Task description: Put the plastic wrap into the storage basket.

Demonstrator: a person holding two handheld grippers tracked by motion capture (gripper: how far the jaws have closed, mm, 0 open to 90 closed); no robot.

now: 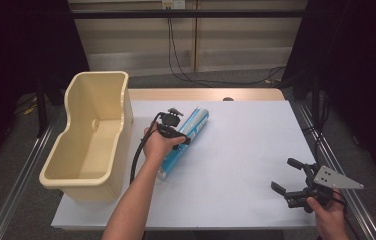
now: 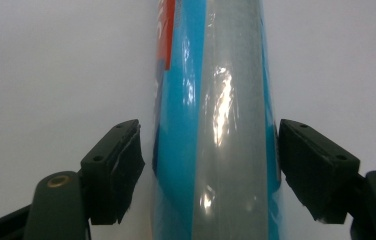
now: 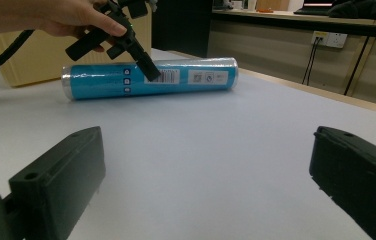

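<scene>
A long blue plastic-wrapped roll [image 1: 196, 122] lies slantwise on the white table sheet [image 1: 246, 145], just right of the tub. My left gripper [image 1: 178, 136] reaches down over its middle. In the left gripper view the roll [image 2: 211, 100] stands between the two jaws: the right pad [image 2: 301, 165] is at its edge, while the left pad [image 2: 123, 170] stands a little off it. The right gripper view shows the roll [image 3: 101, 80] lying on its side with the left gripper [image 3: 151, 71] over it. My right gripper [image 1: 283, 174] rests near the front right corner, jaws wide open and nothing between them.
A tall beige plastic tub [image 1: 83, 175] stands at the table's left edge, close beside the roll. The white sheet stretches bare between the roll and my right gripper. Cables hang along the wall behind, and metal rails run along both sides of the table.
</scene>
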